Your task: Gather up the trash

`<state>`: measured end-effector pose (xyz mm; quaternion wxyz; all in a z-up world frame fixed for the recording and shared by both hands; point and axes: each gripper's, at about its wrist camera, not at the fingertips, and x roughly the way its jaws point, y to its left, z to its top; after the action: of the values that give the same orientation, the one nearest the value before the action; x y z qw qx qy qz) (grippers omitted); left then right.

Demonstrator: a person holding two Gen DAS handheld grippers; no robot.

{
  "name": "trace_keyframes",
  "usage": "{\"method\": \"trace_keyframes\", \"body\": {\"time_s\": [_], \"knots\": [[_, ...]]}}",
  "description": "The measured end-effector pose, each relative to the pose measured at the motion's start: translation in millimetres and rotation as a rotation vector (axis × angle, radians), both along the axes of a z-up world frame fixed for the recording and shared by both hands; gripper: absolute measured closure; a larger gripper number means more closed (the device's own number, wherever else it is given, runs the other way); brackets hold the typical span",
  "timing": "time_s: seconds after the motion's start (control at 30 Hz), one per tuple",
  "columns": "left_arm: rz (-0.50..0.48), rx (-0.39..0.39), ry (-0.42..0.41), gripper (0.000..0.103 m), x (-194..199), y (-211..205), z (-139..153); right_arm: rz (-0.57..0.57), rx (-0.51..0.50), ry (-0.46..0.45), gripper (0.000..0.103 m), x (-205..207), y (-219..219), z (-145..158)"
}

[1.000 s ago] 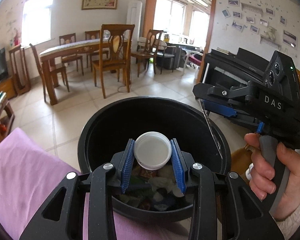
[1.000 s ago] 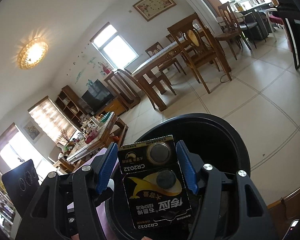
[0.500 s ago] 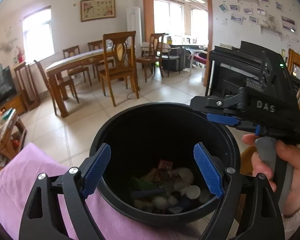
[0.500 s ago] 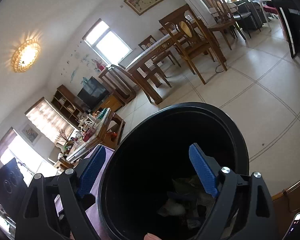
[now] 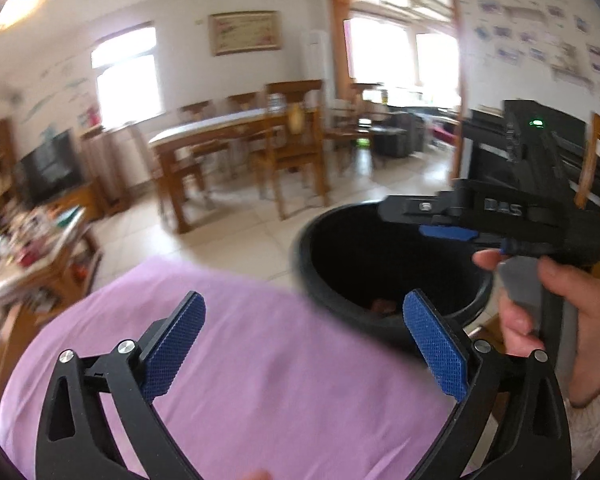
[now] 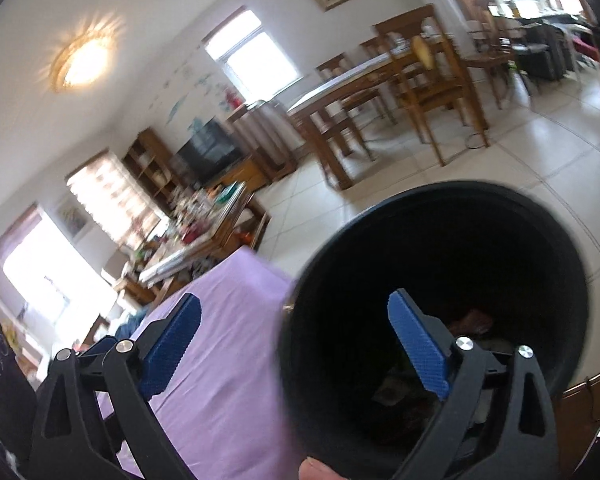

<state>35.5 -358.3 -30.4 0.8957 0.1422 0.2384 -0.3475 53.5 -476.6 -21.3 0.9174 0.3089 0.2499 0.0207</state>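
1. The left gripper (image 5: pixel 304 348) has its jaws opening, the blue pads wide apart with nothing between them; it hangs over the purple cloth (image 5: pixel 260 360), with the black trash bin (image 5: pixel 380 320) just to its right.
2. The right gripper (image 6: pixel 296 344) is opening too and holds nothing; its right finger sits over the bin's mouth, its left over the cloth.
3. The collected trash (image 6: pixel 472 320) lies deep in the bin, only dimly visible as scraps at the bottom.
4. The right hand (image 5: pixel 556 312) grips its tool's handle just beside the bin's near right rim.
5. Risk: both views are smeared by motion, so a fast swing toward the next piece could clip the bin's rim and tip it, spilling what is inside.
6. Risk: no further litter shows on the cloth, so a hasty grab may pinch and drag the fabric instead.
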Motion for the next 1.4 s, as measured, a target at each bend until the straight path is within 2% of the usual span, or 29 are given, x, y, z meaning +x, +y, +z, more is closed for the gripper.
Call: {"method": "trace_keyframes", "body": {"time_s": [0.17, 0.23, 0.33, 0.43, 0.53, 0.7, 0.83, 1.0, 1.1, 1.4], "knots": [[0.245, -0.090, 0.045, 0.005, 4.2, 116.2, 0.3, 0.116, -0.136, 0.007, 0.005, 6.5, 97.9, 9.9], [0.361, -0.094, 0.016, 0.005, 1.3, 161.0, -1.2, 0.114, -0.197, 0.009, 0.005, 5.8, 130.9, 10.7], [0.484, -0.085, -0.027, 0.005, -2.1, 206.1, -0.1, 0.091, -0.270, 0.006, 0.005, 9.8, 179.4, 9.8], [0.596, -0.084, 0.002, 0.005, -3.7, 246.2, -2.7, 0.058, -0.323, 0.032, 0.005, 17.7, 213.5, 8.3], [0.682, -0.072, 0.030, 0.005, 0.4, 274.0, -7.3, 0.068, -0.378, 0.014, 0.005, 21.0, 236.8, 6.2], [0.698, -0.096, 0.044, 0.005, -4.4, 295.4, -8.9, 0.103, -0.452, 0.003, 0.005, 20.8, 259.0, 9.8], [0.708, -0.105, 0.044, 0.005, -6.6, 295.3, -8.0, 0.113, -0.471, -0.077, 0.005, 6.6, 266.8, 18.5], [0.718, -0.123, 0.054, 0.005, -1.1, 288.9, -7.4, 0.118, -0.566, -0.170, 0.005, -8.9, 289.8, 28.5], [0.734, -0.139, 0.054, 0.005, -2.4, 293.3, -8.1, 0.121, -0.571, -0.194, 0.005, -10.6, 294.5, 28.8], [0.737, -0.144, 0.045, 0.005, -7.1, 291.1, -7.0, 0.115, -0.556, -0.187, 0.005, -9.4, 290.8, 27.1]]}}
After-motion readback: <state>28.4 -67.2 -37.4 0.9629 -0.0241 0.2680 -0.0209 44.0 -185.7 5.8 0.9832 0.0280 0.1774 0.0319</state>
